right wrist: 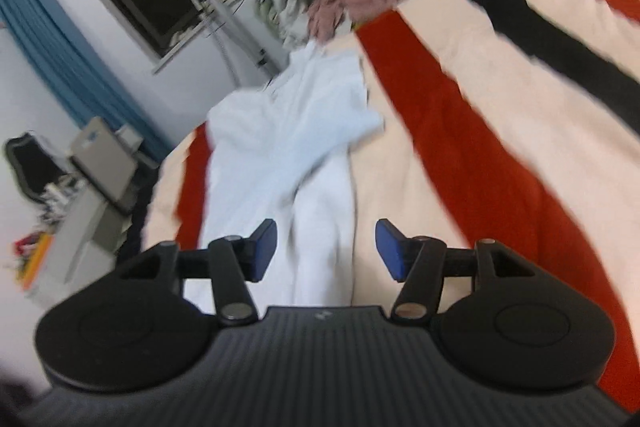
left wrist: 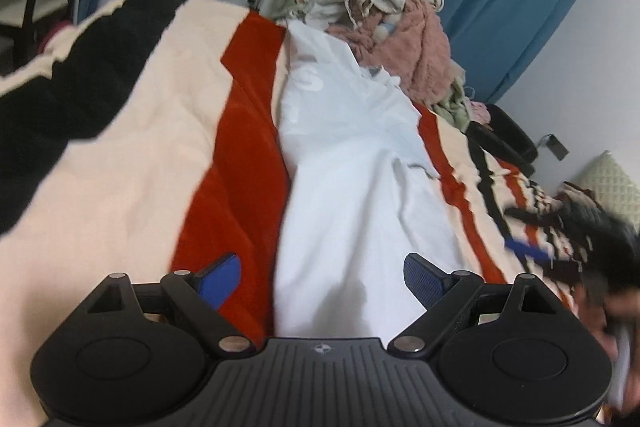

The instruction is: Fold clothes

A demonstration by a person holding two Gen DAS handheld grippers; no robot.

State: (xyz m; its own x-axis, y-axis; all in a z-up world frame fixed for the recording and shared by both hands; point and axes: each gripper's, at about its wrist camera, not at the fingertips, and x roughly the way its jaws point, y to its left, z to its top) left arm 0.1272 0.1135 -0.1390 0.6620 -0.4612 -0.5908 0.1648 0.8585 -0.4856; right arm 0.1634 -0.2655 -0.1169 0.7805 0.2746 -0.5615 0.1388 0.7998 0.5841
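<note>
On a striped blanket (left wrist: pixel 132 115), one white garment (left wrist: pixel 352 187) lying lengthwise, one heap of clothes (left wrist: pixel 384 23) beyond it, two tools, left tool (left wrist: pixel 322 277) spread, right tool (right wrist: pixel 326 251) spread, both empty above the garment.

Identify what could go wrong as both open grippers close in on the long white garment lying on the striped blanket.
1. The white cotton garment lies in a narrow, creased strip; the left gripper might pinch several layers.
2. The right gripper straddles the garment's edge, so it might also catch the red, cream and black striped blanket.
3. The heaped pink and cream laundry pile touches its far end and may drag.
</note>
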